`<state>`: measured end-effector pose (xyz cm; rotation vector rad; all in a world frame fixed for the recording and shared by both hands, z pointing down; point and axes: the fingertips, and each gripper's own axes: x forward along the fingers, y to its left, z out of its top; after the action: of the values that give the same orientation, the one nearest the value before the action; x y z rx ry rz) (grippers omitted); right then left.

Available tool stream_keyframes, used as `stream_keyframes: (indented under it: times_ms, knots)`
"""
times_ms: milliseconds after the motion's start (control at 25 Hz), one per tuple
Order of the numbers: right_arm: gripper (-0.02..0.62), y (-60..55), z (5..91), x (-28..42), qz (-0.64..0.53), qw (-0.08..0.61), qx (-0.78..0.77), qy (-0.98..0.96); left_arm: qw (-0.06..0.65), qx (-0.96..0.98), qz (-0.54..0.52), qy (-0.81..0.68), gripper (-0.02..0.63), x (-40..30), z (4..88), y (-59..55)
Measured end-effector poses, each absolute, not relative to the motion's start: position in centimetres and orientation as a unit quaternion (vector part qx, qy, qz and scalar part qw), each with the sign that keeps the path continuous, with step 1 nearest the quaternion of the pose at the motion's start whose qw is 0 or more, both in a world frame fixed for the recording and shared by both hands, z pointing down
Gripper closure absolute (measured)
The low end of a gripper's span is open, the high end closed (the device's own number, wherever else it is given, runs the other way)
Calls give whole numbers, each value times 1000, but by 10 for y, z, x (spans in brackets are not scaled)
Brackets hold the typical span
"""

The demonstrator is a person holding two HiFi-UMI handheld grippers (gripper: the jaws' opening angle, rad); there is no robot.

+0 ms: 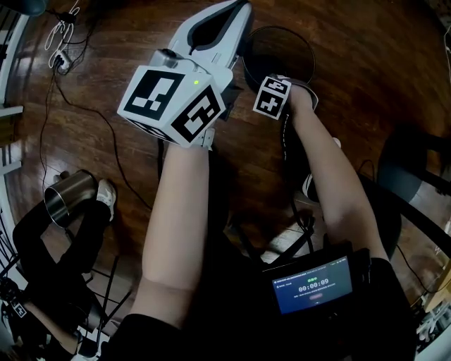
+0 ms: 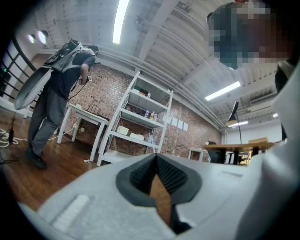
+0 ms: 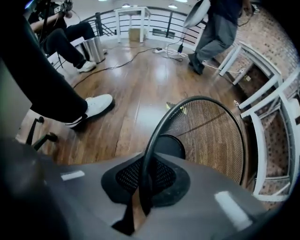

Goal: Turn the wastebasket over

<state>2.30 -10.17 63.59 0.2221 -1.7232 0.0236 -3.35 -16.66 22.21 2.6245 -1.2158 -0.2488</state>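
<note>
The black mesh wastebasket point(image 1: 289, 53) stands mouth-up on the wooden floor point(image 1: 366, 70) — its mesh wall and dark base show through the opening. The right tongs point(image 3: 143, 176) point steeply down, clamped on its near rim. The left tongs point(image 2: 156, 159) are held level — jaws pressed together at the tips.

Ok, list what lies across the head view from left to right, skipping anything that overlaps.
Metal can → left hand-held gripper → wastebasket → black stool
</note>
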Motion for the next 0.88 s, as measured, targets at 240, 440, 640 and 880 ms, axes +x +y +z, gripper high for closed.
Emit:
stream_keyframes:
  times_ms: [240,440,640,880]
  knots:
    - [575,-95,640,22,13,649,80,-756,108,901,-101,-408,604,-35,220,-167]
    - [549,-94,631,26,21,645,68,-761,106,907,-81,-400,604,-28,225,-165]
    - [471,-94,602,35,43,616,64,-784,112,912,-58,-391,604,-18,234,-165]
    - [519,-118,524,43,90,488,138,-857,111,919,-37,-376,604,-5,241,-152]
